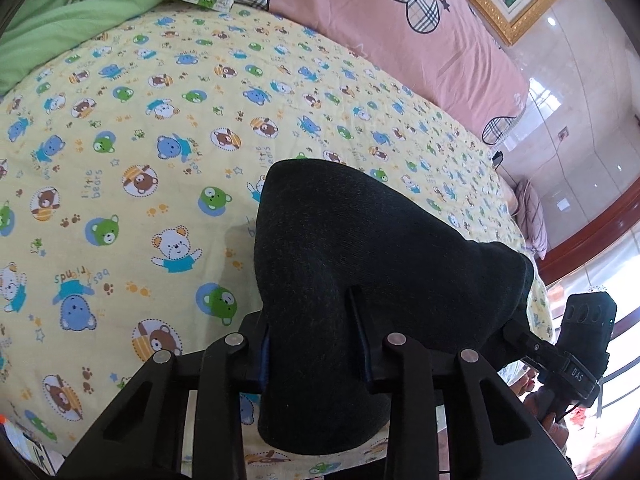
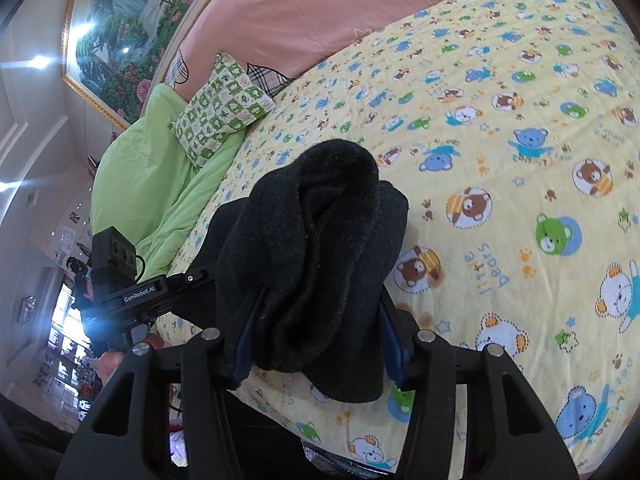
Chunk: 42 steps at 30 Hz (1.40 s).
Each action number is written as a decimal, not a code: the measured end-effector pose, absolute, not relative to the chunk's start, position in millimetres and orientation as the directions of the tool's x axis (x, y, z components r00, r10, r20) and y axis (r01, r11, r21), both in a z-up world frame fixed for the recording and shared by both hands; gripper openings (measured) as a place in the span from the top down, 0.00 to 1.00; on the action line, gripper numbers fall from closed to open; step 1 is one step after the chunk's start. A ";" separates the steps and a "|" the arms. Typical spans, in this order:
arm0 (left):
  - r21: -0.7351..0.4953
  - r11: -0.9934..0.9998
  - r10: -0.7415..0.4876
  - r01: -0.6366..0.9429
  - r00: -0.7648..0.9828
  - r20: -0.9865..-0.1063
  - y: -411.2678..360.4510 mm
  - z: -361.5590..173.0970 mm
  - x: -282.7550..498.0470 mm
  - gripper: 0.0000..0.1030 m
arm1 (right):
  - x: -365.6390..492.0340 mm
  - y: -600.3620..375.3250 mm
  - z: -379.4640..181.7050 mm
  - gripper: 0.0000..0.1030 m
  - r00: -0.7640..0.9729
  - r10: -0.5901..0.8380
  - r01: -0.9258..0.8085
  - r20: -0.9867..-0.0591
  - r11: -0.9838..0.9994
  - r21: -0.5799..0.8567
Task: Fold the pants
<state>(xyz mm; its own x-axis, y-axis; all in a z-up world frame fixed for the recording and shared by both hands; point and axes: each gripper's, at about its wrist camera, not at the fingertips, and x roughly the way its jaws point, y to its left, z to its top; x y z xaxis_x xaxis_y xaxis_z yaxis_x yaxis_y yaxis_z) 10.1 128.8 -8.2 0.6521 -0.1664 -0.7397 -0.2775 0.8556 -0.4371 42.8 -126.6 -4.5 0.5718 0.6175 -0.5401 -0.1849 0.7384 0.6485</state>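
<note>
You are holding the black pants (image 1: 360,264) with both grippers above the near edge of the bed (image 1: 120,200). In the left wrist view, your left gripper (image 1: 316,344) is pinching a thick fold of the dark knit fabric between its two fingers (image 1: 360,336); the cloth is filling the lower centre of the frame and bulging upward toward the middle. At the lower right of that frame, your right gripper (image 1: 560,360) is showing just beside the far end of the same cloth bundle.

In the right wrist view, your right gripper (image 2: 316,340) is likewise clamping a bunched, rolled wad of the pants (image 2: 320,260) in the centre of the frame, with the fabric drooping below the fingers (image 2: 390,340). Your left gripper (image 2: 180,280) is appearing at the left middle of this frame, touching the other end of the cloth.

The yellow bear-print sheet (image 2: 500,160) is spreading beneath and beyond the pants. A pink quilt (image 2: 300,12), a green blanket (image 2: 160,168) and a green checked pillow (image 2: 220,108) are lying toward the upper part of the frame, beneath a framed landscape painting (image 2: 120,28).
</note>
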 end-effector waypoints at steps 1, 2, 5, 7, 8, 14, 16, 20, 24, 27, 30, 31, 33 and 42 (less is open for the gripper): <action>-0.433 0.857 -0.158 -0.281 0.655 -0.739 129.7 -6.0 7.9 0.69 | 44.7 -125.2 -2.3 0.49 0.571 0.621 -0.191 -0.537 0.737 0.648; -0.426 0.858 -0.146 -0.287 0.660 -0.737 131.1 -3.6 5.4 0.69 | 46.1 -123.9 -0.4 0.50 0.569 0.625 -0.198 -0.535 0.735 0.648; -0.415 0.857 -0.113 -0.306 0.673 -0.731 136.8 3.5 -1.9 0.70 | 50.9 -116.1 4.8 0.50 0.560 0.638 -0.224 -0.529 0.731 0.644; -0.409 0.855 -0.094 -0.318 0.681 -0.726 142.1 7.6 -6.6 0.70 | 54.0 -109.4 7.9 0.50 0.553 0.647 -0.243 -0.525 0.728 0.641; -0.406 0.854 -0.083 -0.325 0.685 -0.724 145.0 9.9 -9.1 0.70 | 55.9 -105.9 9.3 0.50 0.550 0.652 -0.253 -0.523 0.726 0.639; -0.385 0.848 -0.022 -0.365 0.701 -0.713 159.4 19.3 -20.5 0.70 | 70.2 -85.5 18.0 0.50 0.532 0.670 -0.305 -0.517 0.722 0.622; -0.381 0.843 -0.005 -0.379 0.703 -0.711 164.6 21.6 -25.0 0.70 | 75.0 -79.3 19.7 0.50 0.525 0.676 -0.321 -0.517 0.719 0.616; -0.365 0.837 0.036 -0.408 0.706 -0.708 173.9 24.4 -30.2 0.70 | 86.9 -64.8 22.4 0.50 0.508 0.689 -0.347 -0.517 0.713 0.610; -0.349 0.823 0.084 -0.448 0.704 -0.705 187.5 28.1 -36.4 0.70 | 100.1 -49.6 25.1 0.50 0.492 0.701 -0.372 -0.517 0.706 0.603; -0.334 0.812 0.128 -0.478 0.705 -0.698 195.9 32.5 -40.4 0.70 | 110.7 -36.4 27.3 0.50 0.481 0.713 -0.396 -0.510 0.696 0.599; -0.318 0.804 0.164 -0.502 0.702 -0.693 205.9 37.6 -41.8 0.70 | 121.8 -23.5 29.8 0.50 0.470 0.725 -0.418 -0.503 0.685 0.597; -0.314 0.800 0.177 -0.511 0.702 -0.690 209.4 39.0 -42.2 0.70 | 126.2 -18.9 30.8 0.50 0.467 0.729 -0.426 -0.501 0.681 0.595; -0.303 0.794 0.201 -0.528 0.697 -0.688 216.4 42.3 -41.9 0.70 | 133.7 -11.2 32.4 0.50 0.460 0.734 -0.435 -0.499 0.676 0.594; -0.281 0.764 0.267 -0.581 0.681 -0.682 243.0 50.6 -32.3 0.70 | 174.9 19.5 38.3 0.50 0.441 0.754 -0.476 -0.486 0.656 0.586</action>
